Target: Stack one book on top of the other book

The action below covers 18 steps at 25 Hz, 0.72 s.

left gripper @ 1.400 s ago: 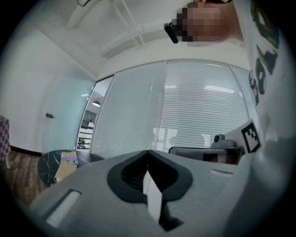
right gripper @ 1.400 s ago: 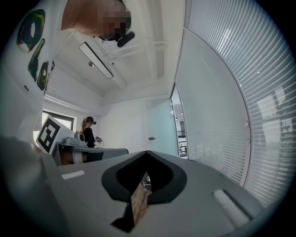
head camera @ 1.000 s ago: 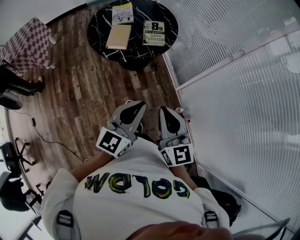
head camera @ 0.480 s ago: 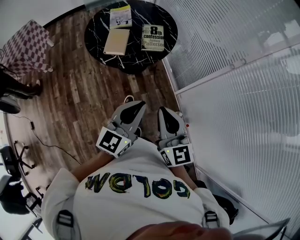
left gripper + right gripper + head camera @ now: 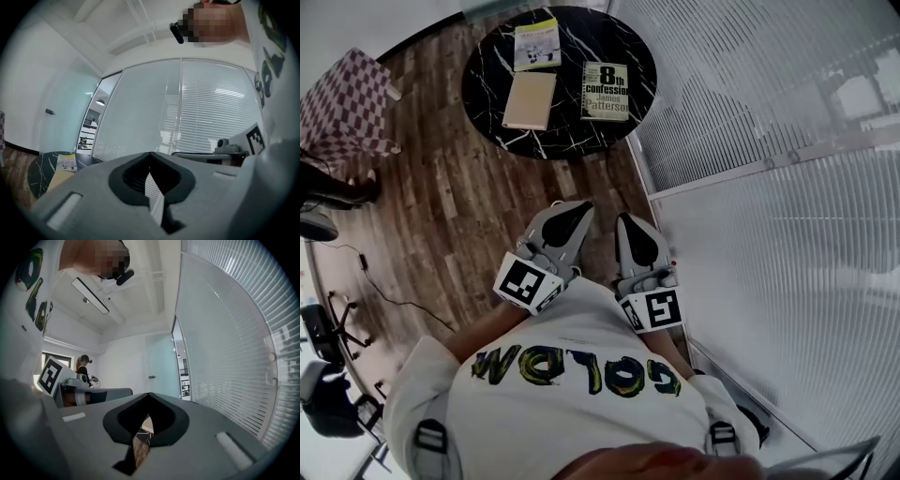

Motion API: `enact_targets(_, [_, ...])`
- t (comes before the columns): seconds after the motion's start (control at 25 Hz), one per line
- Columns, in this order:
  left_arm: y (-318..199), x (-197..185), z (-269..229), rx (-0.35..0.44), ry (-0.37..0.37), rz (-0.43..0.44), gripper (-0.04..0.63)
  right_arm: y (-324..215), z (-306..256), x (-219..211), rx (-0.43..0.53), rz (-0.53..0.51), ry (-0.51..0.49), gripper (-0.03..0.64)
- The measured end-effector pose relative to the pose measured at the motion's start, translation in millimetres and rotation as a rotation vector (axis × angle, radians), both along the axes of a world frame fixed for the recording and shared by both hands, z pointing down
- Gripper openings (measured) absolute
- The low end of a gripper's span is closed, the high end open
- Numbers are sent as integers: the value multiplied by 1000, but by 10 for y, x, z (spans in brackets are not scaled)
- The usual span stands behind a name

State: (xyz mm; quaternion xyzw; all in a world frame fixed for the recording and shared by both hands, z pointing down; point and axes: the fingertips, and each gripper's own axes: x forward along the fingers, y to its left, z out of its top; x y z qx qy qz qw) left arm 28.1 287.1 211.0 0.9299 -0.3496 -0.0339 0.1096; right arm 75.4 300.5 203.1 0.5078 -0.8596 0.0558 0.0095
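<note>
A tan book, a yellow book and a Patterson novel are laid apart on the far marble worktop. The left gripper and right gripper are held near, fingers pressed together, empty.

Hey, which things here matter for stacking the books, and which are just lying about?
For the job: tan book, 8th Confession book, yellow-green book, none stacked yet; black round table; left gripper and right gripper, both shut, empty.
Lying about: checked chair, floor cable.
</note>
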Motion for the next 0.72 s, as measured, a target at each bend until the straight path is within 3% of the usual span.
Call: enact_targets(0.72, [-1810,-333,-70,-20,-2,25,2,-1821,-92,-440,-14,-24,16,2])
